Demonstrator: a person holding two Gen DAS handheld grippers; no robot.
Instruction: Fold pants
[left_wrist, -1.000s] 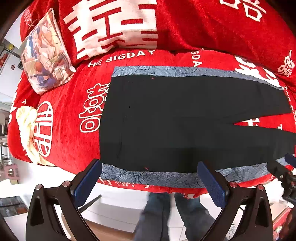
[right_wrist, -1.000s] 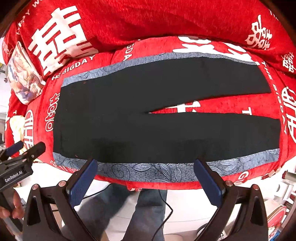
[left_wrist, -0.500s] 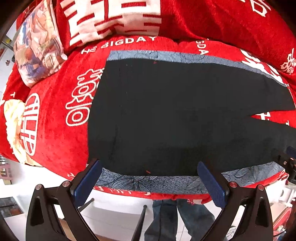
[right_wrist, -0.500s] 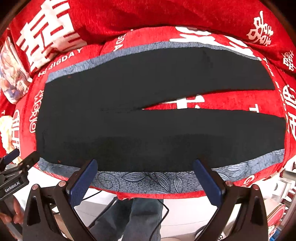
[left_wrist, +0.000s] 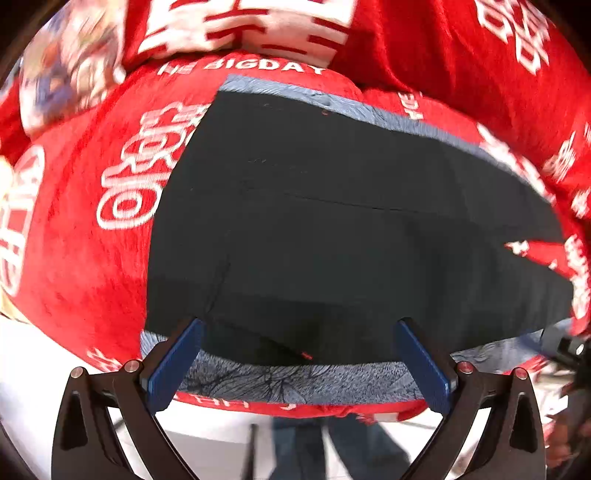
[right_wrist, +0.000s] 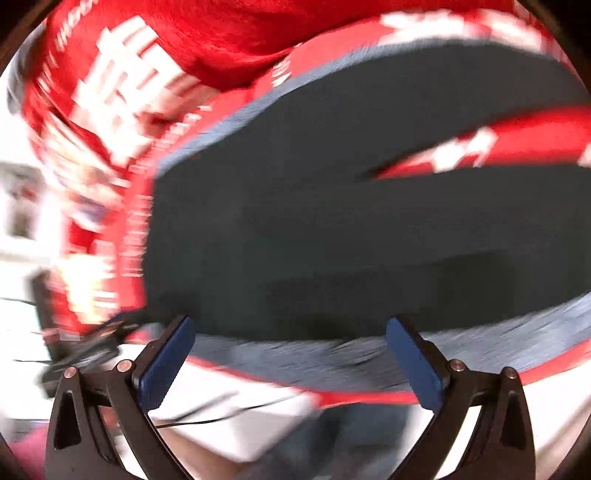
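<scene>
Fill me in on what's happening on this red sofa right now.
A person stands at the front of a red sofa with a handheld gripper in each hand. Black pants lie spread flat on a grey patterned cloth, legs apart, not yet folded. The left gripper is open near the front edge of the pants at the waist end. The right gripper is also open near that edge; its view is blurred. Neither holds anything.

Left wrist view: set low at the near edge of the sofa (left_wrist: 70, 236), facing far across the waist end of the black pants (left_wrist: 332, 240), close in. Right wrist view: same near edge, facing far, heavily blurred, close in. Shared: pants (right_wrist: 295, 221), grey-blue cloth (left_wrist: 295, 380) and red sofa cover.
</scene>
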